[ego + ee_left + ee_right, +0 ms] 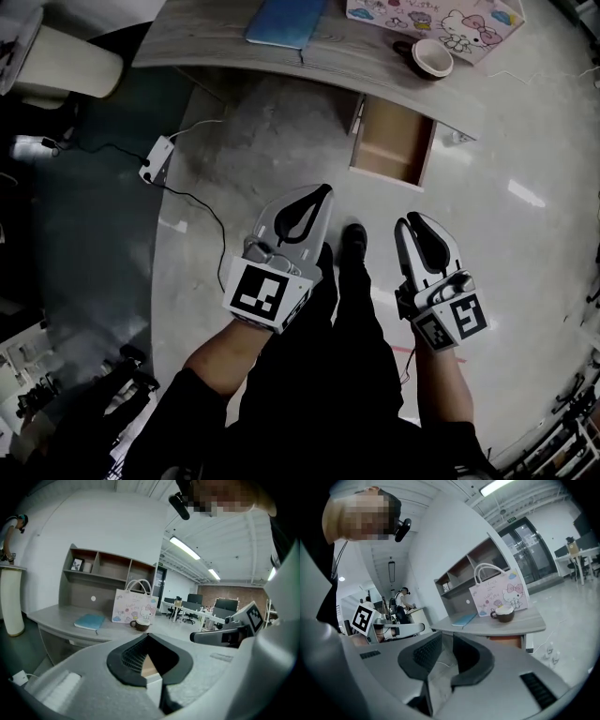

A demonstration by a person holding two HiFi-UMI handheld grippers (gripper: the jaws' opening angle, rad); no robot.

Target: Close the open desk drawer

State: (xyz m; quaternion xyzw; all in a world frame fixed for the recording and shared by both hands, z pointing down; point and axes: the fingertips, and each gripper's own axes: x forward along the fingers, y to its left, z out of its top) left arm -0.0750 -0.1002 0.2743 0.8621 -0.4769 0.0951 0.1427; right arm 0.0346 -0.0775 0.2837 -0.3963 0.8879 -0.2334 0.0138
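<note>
Drawer [392, 141] stands pulled out under the desk's [216, 42] right end, well apart from both grippers. Left gripper [326, 190] jaws pressed together, empty. Right gripper [406, 223] jaws narrowly parted, empty.

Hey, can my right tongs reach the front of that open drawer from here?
Probably yes. The right tongs point toward the open drawer, and only bare floor lies between them; nothing blocks its front, though a step closer may be needed.

Drawer [392, 141] under desk [216, 42] — mug [431, 58] before bag [441, 19], book [281, 21] left
</note>
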